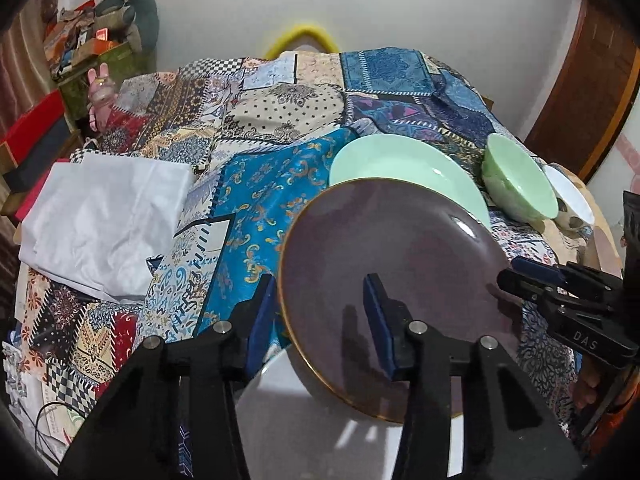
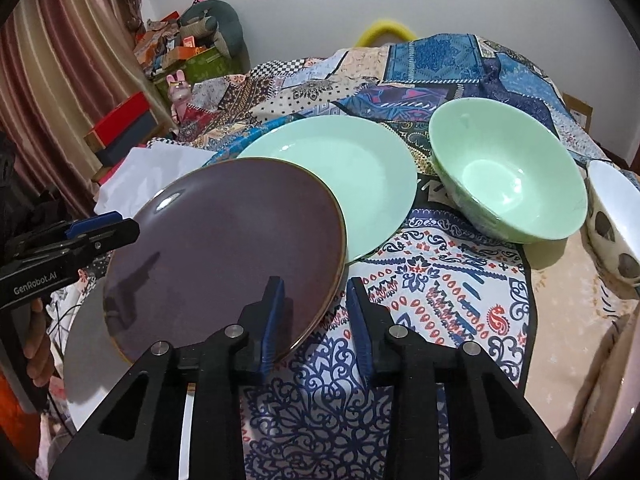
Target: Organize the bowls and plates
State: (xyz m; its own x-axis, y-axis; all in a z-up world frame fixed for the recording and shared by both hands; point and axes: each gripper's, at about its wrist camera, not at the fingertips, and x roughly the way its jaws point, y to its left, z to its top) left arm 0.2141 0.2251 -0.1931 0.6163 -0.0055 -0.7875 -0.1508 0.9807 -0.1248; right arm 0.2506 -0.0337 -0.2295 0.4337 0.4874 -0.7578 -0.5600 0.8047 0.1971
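Here the brown plate (image 1: 400, 272) lies tilted between both tools: the left tool (image 1: 320, 320) straddles its left rim, the right tool (image 2: 316, 320) its right rim, both partly open, neither visibly clamping.

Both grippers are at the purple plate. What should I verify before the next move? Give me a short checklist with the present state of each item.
1. Left gripper straddles the purple plate rim: ok.
2. Right gripper straddles the opposite rim: ok.
3. Pads pressing on the plate: not ok, gaps show at both.
4. Plate lies flat: not ok, it tilts, overlapping the green plate and a white plate.
5. Green bowl stands apart from it: ok.
6. What carries its underside: cannot tell.
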